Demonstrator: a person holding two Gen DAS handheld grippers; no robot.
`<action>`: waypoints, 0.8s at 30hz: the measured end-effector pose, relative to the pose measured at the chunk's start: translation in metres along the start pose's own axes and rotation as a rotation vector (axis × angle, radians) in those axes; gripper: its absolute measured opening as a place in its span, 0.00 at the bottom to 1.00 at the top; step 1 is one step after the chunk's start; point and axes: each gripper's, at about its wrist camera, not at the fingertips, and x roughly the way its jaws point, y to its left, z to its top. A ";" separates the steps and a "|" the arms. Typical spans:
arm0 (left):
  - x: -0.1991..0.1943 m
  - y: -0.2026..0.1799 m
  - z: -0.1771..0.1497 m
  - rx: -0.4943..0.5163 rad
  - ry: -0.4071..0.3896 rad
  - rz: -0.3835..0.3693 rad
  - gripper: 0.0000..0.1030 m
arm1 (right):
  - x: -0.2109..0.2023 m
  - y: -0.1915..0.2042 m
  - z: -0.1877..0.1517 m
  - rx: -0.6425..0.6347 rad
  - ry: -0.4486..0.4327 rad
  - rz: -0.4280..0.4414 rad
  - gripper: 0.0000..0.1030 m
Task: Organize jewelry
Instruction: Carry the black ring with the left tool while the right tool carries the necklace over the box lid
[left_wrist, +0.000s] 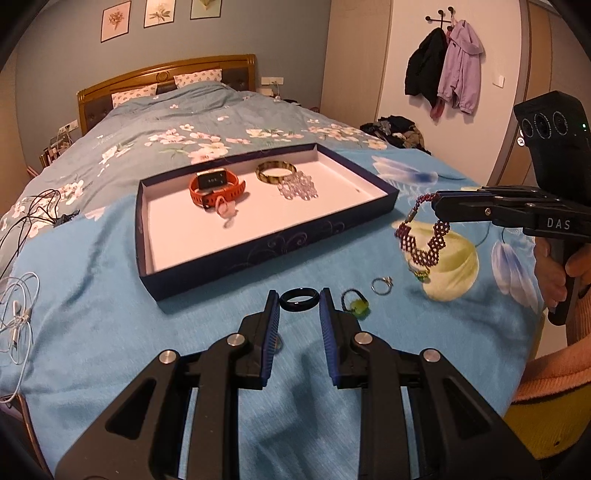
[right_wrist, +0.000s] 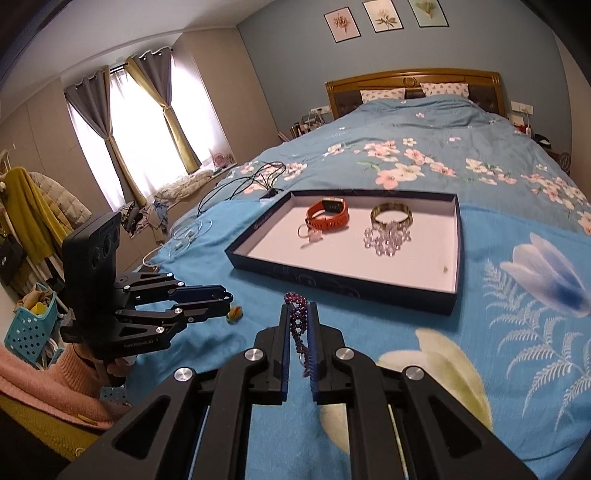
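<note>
Right tongs (right_wrist: 298, 325) pinch the beaded bracelet (left_wrist: 424, 236) above the bed (left_wrist: 110, 295), short of the tray (left_wrist: 266, 254); dangling loops could slip free. Left tongs (left_wrist: 298, 306) hover parted around a black ring (left_wrist: 298, 300).

**Your jewelry count on the bed**

You have one shallow dark-blue box tray (left_wrist: 207, 275) holding four pieces: one orange-strapped watch (left_wrist: 217, 187), one small pink ring-like trinket (left_wrist: 225, 206), one mottled brown-and-gold bangle (left_wrist: 277, 170) and one clear crystal-bead bracelet (left_wrist: 298, 189).

Outside the tray you have four pieces lying on the blue cloth or hanging above it: one black band ring (left_wrist: 299, 300), one green-stone ring (left_wrist: 355, 302), one thin silver ring (left_wrist: 381, 285) and one woven dark-red bead bracelet (left_wrist: 424, 240).

Two black two-finger grippers are yours: one left (left_wrist: 298, 314), one right (right_wrist: 298, 325).
</note>
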 end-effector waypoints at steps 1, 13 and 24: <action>0.000 0.001 0.002 -0.001 -0.003 0.001 0.22 | 0.001 0.000 0.002 -0.002 -0.004 -0.003 0.07; 0.002 0.007 0.028 0.000 -0.057 0.027 0.22 | 0.008 -0.007 0.031 -0.016 -0.047 -0.023 0.07; 0.016 0.021 0.047 -0.017 -0.060 0.055 0.22 | 0.019 -0.018 0.052 -0.018 -0.070 -0.046 0.07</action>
